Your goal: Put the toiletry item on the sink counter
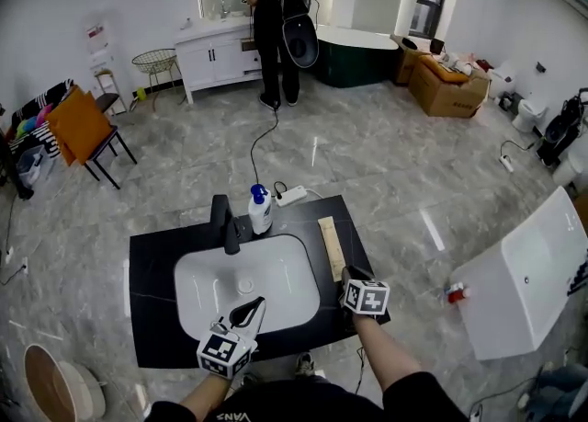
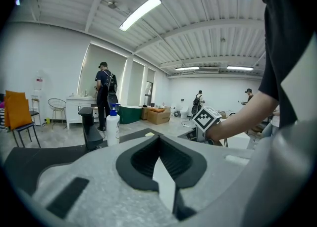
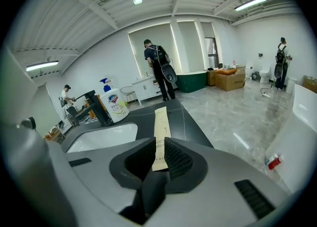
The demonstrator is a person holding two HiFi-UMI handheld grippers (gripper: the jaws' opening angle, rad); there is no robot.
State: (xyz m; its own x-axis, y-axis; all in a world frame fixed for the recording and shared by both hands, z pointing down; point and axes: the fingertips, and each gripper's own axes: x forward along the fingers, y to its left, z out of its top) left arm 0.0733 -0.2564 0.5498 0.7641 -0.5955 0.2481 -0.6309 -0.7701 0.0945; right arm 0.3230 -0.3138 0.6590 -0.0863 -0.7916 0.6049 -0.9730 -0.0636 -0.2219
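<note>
A black stone-look bench (image 1: 156,259) carries a white oval-cornered basin (image 1: 276,287). A black block-shaped faucet (image 1: 225,222) stands at the basin's back rim. Just beside it, on its right, stands a white pump bottle with a blue top (image 1: 261,212), upright. Both are at the far left of the task's thing and well apart from it. On the grey marble floor behind the bench lie a white power strip (image 1: 292,195) and its dark cable. A large white panel (image 1: 528,273) leans off to the right, and a person in dark clothes (image 1: 276,16) stands at a white vanity far back.

The long tan paper toiletry packet (image 1: 331,246) lies flat on the bench, on the strip between the basin's right rim and the bench's right edge. Its long axis runs away from the person, almost parallel to that rim. The far end points toward the bench's back edge and leans slightly left.

The right gripper (image 3: 158,144) hangs at the packet's near end. Its fingers stand a little apart, and the packet shows through the gap, face-up and not pinched. The left gripper (image 2: 159,139) hovers over the basin's front rim, with its fingers pressed together at the tips and empty.
</note>
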